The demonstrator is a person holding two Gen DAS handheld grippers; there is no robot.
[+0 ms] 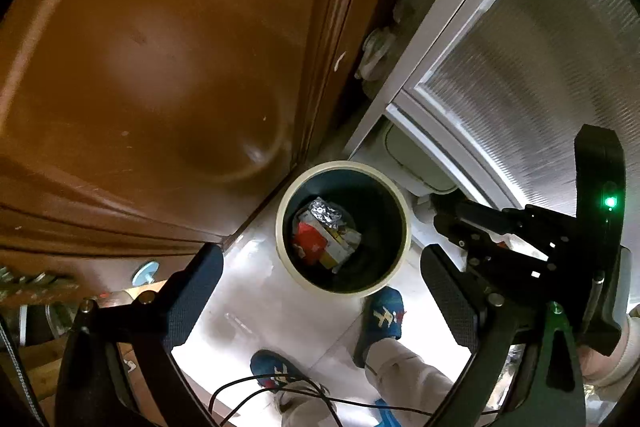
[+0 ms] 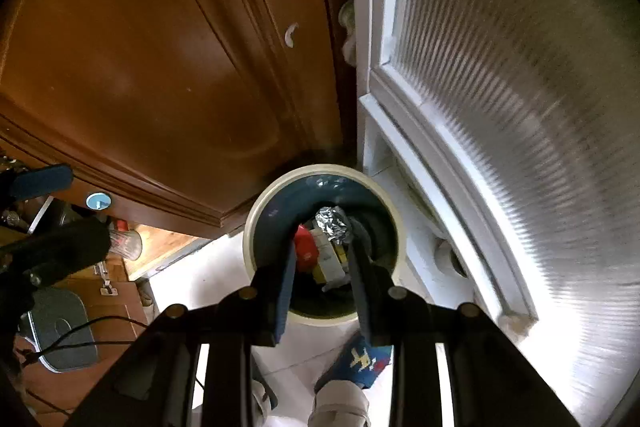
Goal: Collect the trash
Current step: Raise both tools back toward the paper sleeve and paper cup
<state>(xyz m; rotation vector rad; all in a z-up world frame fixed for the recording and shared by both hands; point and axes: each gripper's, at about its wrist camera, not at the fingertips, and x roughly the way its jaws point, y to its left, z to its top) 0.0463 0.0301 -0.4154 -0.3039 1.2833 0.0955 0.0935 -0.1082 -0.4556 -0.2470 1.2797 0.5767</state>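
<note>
Both grippers over the trash bin [image 1: 400,195]

Foil ball [image 1: 326,213] and cartons [image 1: 340,247] lie on the bin's bottom; left gripper [image 1: 320,291] spread wide, empty; right gripper [image 2: 324,259] slightly parted, gripping nothing.

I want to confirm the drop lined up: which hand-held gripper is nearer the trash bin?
Right. The right hand-held gripper hangs directly over the trash bin, jaws partly open and empty. The left hand-held gripper is wide open, beside it over the floor.
</note>
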